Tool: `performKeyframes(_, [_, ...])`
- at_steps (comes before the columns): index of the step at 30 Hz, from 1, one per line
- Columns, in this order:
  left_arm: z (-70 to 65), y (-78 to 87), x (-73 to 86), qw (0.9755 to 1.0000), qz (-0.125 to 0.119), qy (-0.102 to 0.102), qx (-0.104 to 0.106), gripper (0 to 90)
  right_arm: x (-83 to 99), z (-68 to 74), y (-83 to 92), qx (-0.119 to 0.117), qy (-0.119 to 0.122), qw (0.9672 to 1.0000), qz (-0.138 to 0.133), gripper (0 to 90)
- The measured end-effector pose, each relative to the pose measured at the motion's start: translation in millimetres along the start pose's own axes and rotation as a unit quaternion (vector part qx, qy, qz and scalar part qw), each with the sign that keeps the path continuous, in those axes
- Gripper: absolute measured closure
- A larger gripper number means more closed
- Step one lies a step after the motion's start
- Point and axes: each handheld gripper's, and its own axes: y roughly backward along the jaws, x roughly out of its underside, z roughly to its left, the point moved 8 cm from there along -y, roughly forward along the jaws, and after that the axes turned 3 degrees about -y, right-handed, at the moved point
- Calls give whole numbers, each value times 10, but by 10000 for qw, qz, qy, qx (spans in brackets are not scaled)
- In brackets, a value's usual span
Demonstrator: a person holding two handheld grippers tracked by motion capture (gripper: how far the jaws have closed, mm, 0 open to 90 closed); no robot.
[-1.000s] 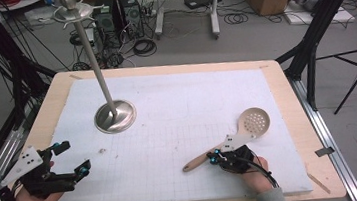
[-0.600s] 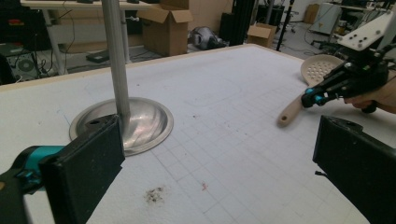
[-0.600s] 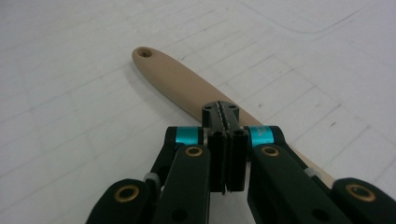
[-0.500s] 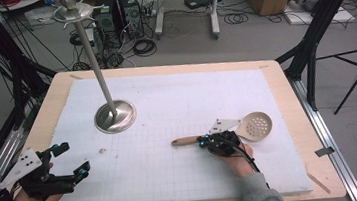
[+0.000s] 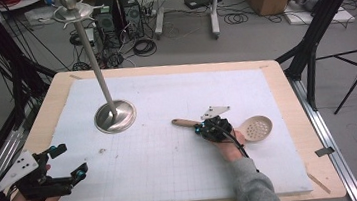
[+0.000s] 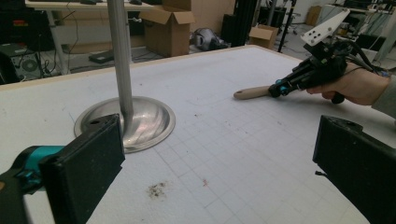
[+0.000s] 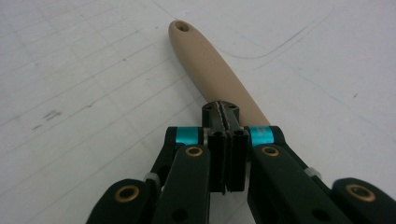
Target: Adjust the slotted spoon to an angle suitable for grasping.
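Spoon [image 5: 249, 127] handling is the work in hand: the slotted spoon is pinched by its wooden handle in the right gripper [image 5: 200, 127], just right of centre in the high view, with the perforated bowl at the right behind the hand and the handle tip pointing left toward the stand [image 5: 112, 115]. In the right gripper view the jaws are seen pressed together over the handle [image 7: 210, 65], whose hanging hole lies at the upper centre of the frame. The left gripper [image 5: 67, 162] is held at the lower left above the mat [image 5: 175, 181], its jaws spread wide with nothing between them.

A hang on the stand's hooks [image 5: 72, 10], at the upper left, is judged the likely aim. For that, the grip should be kept firm so the spoon cannot swivel, the hole should be left uncovered, and the pole should be approached slowly so it is not knocked. The base could be steadied by the free gripper.
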Motion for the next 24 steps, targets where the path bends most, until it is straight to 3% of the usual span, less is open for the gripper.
performKeyframes(6, [-1, 13, 5, 10000, -6, 6, -2, 25, -66, -126, -76, 107, -137, 9998, -38, 900])
performKeyframes(10, [3, 8, 13, 10000, -4, 25, 15, 25, -89, -128, 13, 86, -161, 9998, -95, 900])
performKeyframes(12, [5, -1, 23, 10000, 14, 32, 17, 25, -143, -153, 162, 112, -177, 9995, -248, 900])
performKeyframes(13, [3, -7, 26, 10000, 15, 52, 18, 25, -161, -211, 322, 192, -127, 9994, -240, 900])
performKeyframes(16, [-11, -20, 27, 10000, 31, 30, 36, 25, -143, -296, 468, 290, -76, 9993, -201, 900])
performKeyframes(17, [-18, -25, 26, 10000, 41, 15, 45, 25, -90, -396, 583, 353, -136, 9992, -156, 900])
performKeyframes(20, [-40, -59, 26, 10000, 52, 9, 73, 25, -14, -493, 659, 452, -196, 9988, -80, 900])
performKeyframes(21, [-52, -90, 32, 9999, 69, 15, 101, 25, 61, -576, 699, 539, -356, 9979, -2, 900])
performKeyframes(24, [-56, -119, 43, 9999, 112, 2, 127, 25, 119, -632, 694, 567, -485, 9972, 78, 900])
